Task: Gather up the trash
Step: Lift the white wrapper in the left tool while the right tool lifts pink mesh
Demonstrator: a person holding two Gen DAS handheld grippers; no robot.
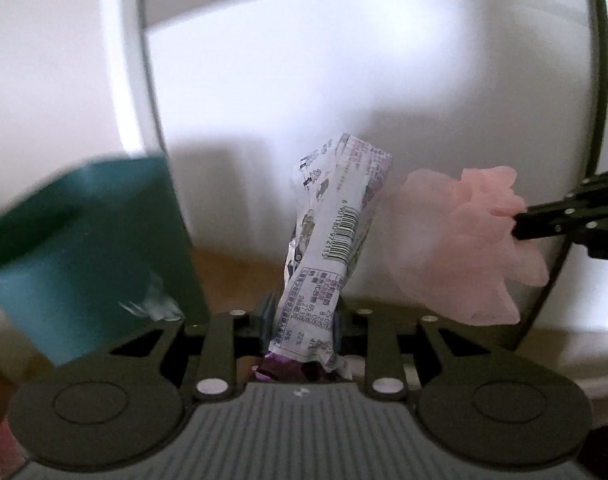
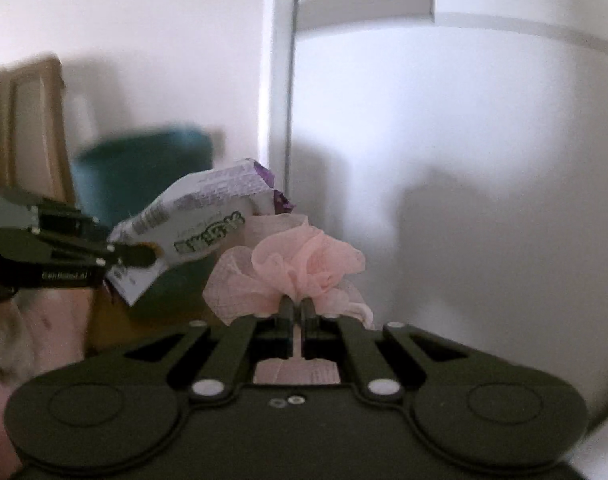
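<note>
The left gripper was clenched on a crumpled snack wrapper, white with a barcode and a purple printed end, which stood up from between its pads. The right gripper was clamped tight on a bunched pink mesh fabric that puffed out above its fingertips. Taking the teal bin as the landmark, the wrapper sat to the right of it in the left wrist view, held in the air and apart from it, and the pink mesh hung further right again, pinched by the right gripper entering from that side. In the right wrist view the bin stood behind the wrapper, against a white wall, with the left gripper reaching in from the left, in front of the bin. A wooden frame leaned left of the bin. Both views were motion-blurred.
</note>
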